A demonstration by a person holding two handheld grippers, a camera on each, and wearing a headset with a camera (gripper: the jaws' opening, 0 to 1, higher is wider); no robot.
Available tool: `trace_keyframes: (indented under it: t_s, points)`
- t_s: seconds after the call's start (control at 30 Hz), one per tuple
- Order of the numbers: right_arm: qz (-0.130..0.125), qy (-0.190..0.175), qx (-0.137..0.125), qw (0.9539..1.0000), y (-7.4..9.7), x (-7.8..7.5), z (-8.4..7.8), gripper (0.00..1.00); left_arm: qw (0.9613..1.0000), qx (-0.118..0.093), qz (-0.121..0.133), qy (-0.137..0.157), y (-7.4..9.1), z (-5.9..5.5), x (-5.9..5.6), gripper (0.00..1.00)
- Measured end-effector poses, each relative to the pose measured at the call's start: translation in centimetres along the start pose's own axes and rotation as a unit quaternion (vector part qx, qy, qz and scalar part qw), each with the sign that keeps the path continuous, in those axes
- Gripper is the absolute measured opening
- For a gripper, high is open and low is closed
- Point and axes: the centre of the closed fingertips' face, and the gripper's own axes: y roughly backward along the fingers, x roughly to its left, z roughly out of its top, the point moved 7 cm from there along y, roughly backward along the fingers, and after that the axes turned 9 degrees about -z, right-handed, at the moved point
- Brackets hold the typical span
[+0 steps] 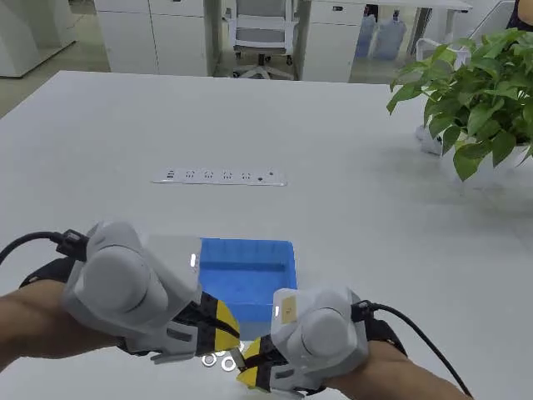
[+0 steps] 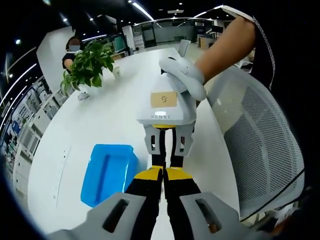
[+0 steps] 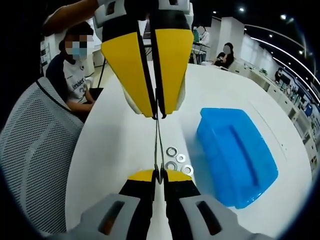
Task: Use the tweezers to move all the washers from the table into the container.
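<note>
Both the left gripper (image 3: 157, 115) and right gripper (image 3: 159, 175) had jaws pinched on the tweezers (image 3: 158, 145). If 1 tugged, the tweezers could slip and hit the washers (image 3: 172, 150) at 3 o'clock.

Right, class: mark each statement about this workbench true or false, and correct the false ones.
1. The washers lie on the table beside the container. True.
2. The container is red. False: it is blue.
3. The left gripper and the right gripper both pinch the tweezers. True.
4. The power strip lies inside the container. False: it lies on the table beyond the container.
</note>
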Motion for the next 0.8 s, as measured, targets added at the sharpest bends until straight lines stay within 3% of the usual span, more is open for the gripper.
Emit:
trace_keyframes:
  t_s: [0.27,0.8]
  points:
    - [0.0,-0.03,-0.019,0.9994,-0.3,0.7,-0.2,0.08,0.9999,-0.009,-0.005,-0.002,-0.5,0.3,-0.2,0.06]
    - [-0.001,-0.037,-0.022,0.9991,-0.3,0.9,-0.7,0.08,0.9999,-0.015,-0.007,0.002,-1.7,-0.2,-0.2,0.06]
